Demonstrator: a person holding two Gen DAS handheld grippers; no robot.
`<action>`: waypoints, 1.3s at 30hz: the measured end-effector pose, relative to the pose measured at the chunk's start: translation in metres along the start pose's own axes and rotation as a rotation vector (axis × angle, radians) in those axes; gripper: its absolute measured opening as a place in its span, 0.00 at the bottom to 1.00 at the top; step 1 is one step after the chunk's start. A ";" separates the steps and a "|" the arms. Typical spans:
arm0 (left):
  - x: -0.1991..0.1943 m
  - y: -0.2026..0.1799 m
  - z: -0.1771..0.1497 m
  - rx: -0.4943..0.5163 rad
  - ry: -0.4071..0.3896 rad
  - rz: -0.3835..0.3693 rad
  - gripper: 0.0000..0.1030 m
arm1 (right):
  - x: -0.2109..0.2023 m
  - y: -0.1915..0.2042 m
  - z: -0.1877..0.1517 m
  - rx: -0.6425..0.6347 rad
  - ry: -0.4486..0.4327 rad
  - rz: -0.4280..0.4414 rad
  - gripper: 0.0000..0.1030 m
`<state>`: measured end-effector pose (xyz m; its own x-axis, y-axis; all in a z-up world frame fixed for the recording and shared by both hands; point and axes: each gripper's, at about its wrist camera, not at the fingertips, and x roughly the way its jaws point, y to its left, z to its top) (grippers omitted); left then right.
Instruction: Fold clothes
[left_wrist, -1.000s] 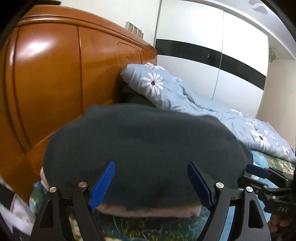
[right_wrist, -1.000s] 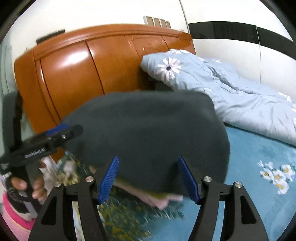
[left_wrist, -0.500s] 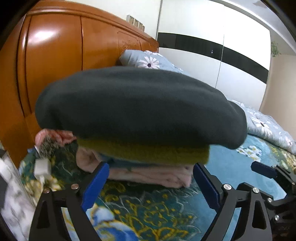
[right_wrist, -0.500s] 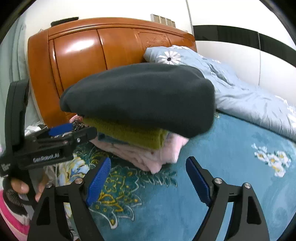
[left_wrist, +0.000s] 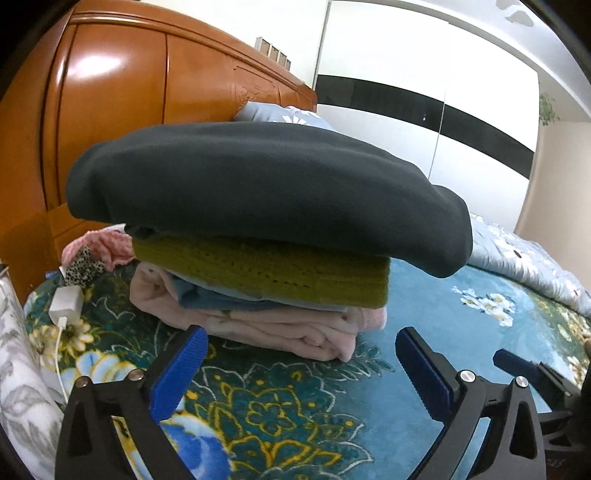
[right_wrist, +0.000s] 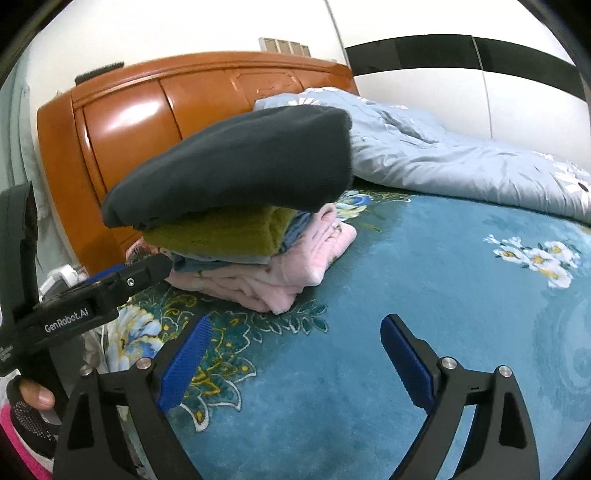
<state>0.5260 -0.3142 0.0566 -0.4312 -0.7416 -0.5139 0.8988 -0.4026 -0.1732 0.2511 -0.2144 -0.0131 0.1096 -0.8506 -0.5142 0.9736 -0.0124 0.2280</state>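
1. Folded clothes (left_wrist: 258, 266) are stacked in one pile on the teal floral bedspread (right_wrist: 424, 332), seen at about 12 o'clock of the left wrist view and at about 10 o'clock of the right wrist view.
2. The pile is topped by a dark grey garment (left_wrist: 266, 184), which overhangs the layers below it on both sides.
3. Directly under it an olive-green knit (left_wrist: 280, 273) is seen, then a light blue piece (left_wrist: 207, 297), and at the bottom a pink garment (left_wrist: 280, 332) lying on the bedspread.
4. The left gripper (left_wrist: 299, 369) is held with its blue pads spread wide apart and nothing between them; it is placed just in front of the pile, not touching it.
5. The right gripper (right_wrist: 295, 354) is likewise held wide apart and empty, near the pile's corner but clear of it.
6. A wooden headboard (left_wrist: 147, 110) is seen behind the pile, at 10 o'clock.
7. A light blue floral duvet (right_wrist: 461, 166) is bunched at 2 o'clock in the right wrist view.
8. A white charger (left_wrist: 66, 304) with its cable is seen at 9 o'clock of the left wrist view, beside the pile.
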 end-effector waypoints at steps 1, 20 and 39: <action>0.001 -0.001 -0.001 -0.005 0.007 0.001 1.00 | -0.002 -0.002 -0.002 0.003 -0.006 0.002 0.98; 0.002 -0.029 -0.011 -0.063 -0.010 0.117 1.00 | -0.037 -0.017 -0.012 0.016 -0.130 0.056 1.00; 0.006 -0.034 -0.026 -0.116 0.043 0.290 1.00 | -0.049 -0.019 -0.012 0.008 -0.179 0.052 1.00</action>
<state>0.4946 -0.2909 0.0381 -0.1538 -0.7921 -0.5907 0.9879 -0.1117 -0.1074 0.2298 -0.1661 -0.0023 0.1217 -0.9301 -0.3465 0.9659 0.0305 0.2572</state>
